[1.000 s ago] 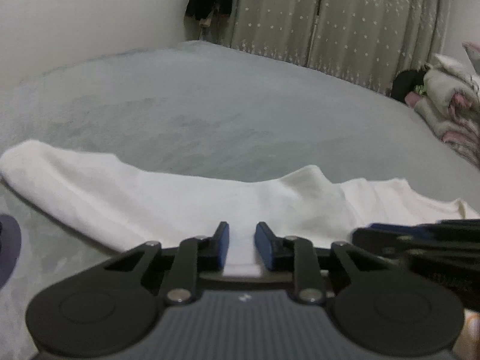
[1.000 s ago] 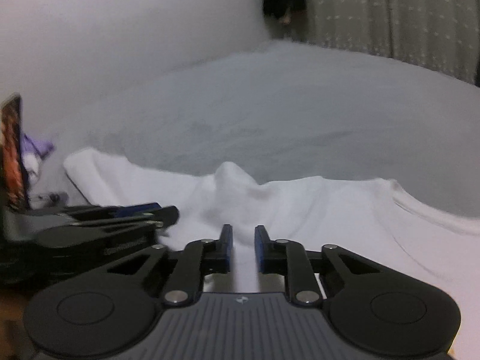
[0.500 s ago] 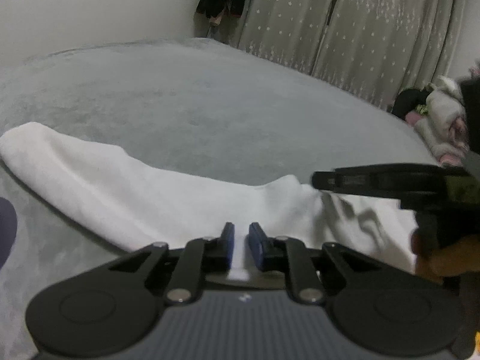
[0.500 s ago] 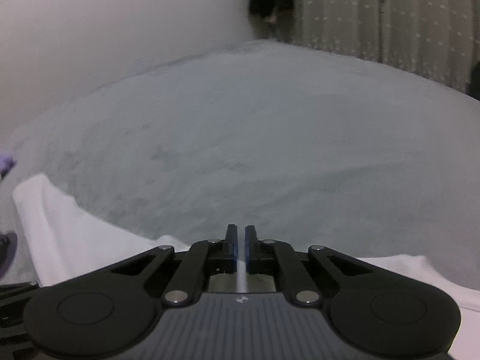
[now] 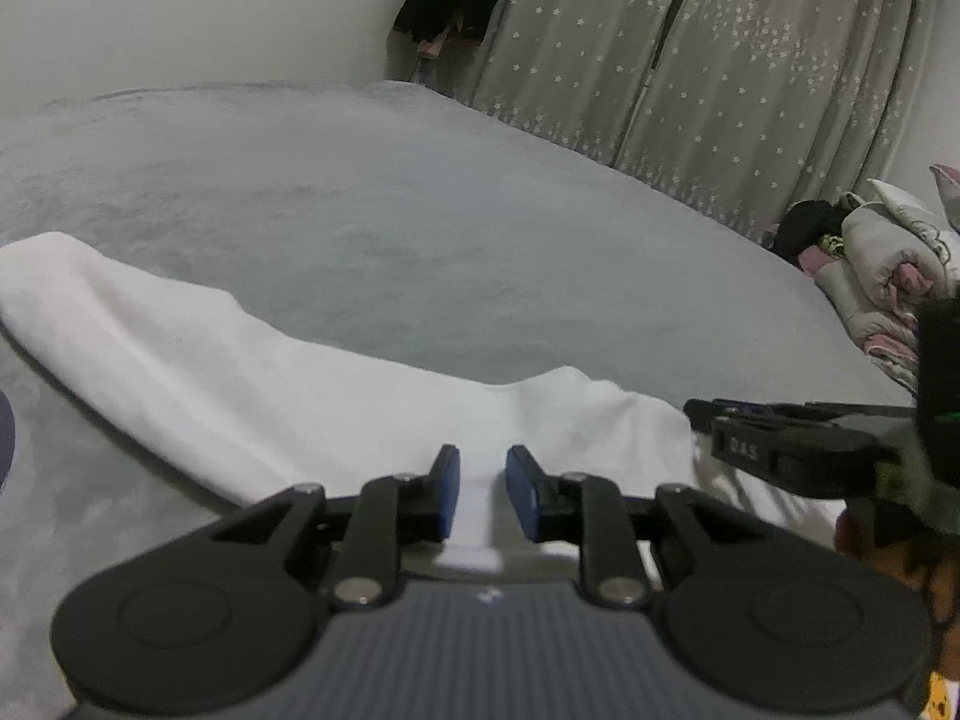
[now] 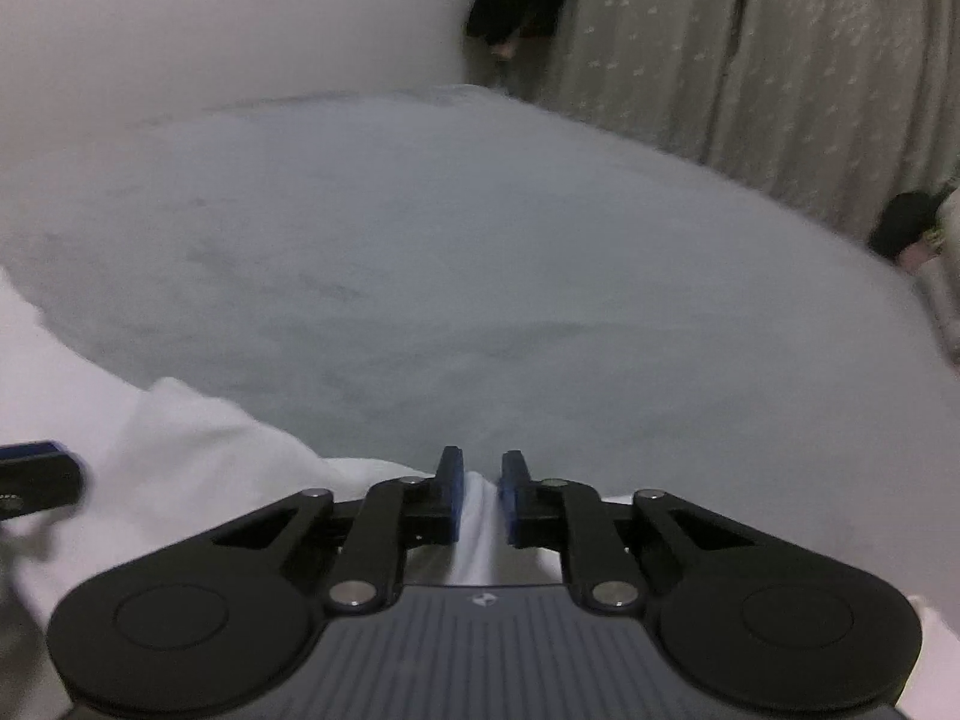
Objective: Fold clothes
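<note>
Two grippers over a white garment [image 5: 252, 384] on the grey bed [image 5: 420, 228].
Left gripper [image 5: 483, 480] jaws stand narrowly apart around white cloth; right gripper [image 6: 480, 483] jaws pinch a raised fold near the garment's right end.

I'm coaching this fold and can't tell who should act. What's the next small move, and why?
Probably close the left tongs on the white garment: their jaws stand apart with cloth between them, while the right tongs seem to pinch a ridge already.
</note>
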The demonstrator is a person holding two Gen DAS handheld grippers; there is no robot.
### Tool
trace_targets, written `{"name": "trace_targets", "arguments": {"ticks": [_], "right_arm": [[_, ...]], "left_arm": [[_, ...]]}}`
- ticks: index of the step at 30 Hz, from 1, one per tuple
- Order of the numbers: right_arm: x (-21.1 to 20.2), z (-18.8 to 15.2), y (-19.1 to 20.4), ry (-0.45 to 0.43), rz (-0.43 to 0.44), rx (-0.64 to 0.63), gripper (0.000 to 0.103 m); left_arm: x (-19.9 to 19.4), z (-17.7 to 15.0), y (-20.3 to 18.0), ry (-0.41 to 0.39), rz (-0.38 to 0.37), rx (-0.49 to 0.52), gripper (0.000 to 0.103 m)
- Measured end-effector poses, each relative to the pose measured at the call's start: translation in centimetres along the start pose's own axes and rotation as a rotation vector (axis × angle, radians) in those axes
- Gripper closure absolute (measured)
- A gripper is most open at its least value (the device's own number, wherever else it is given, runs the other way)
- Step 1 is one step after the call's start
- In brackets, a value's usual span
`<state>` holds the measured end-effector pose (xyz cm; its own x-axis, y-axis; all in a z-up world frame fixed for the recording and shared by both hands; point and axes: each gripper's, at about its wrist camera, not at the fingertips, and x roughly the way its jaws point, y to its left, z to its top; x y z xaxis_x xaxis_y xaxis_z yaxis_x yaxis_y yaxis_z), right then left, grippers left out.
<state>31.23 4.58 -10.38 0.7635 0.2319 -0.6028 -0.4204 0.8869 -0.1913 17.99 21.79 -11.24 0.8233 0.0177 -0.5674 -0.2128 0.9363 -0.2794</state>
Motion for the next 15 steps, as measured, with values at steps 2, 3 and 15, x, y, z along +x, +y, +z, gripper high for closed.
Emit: {"name": "trace_targets", "arguments": {"ticks": [2,3,15], "right_arm": [[0.6,0.4,0.7,0.0,-0.042,-0.008,0.091],[0.7,0.5,0.8,-0.003,-0.047,0.0,0.091],[-11.8,-2.0,-4.1,0.004,-0.124,0.189,0.075]], "left_arm": [[0.1,0.0,-0.1,-0.001,0.009,0.002,0.083],[0.1,0.0,-0.1,-0.003,0.008,-0.004,0.081],[1.1,-0.1,-1.4,-0.034,0.041,-0.021,0.054]]}}
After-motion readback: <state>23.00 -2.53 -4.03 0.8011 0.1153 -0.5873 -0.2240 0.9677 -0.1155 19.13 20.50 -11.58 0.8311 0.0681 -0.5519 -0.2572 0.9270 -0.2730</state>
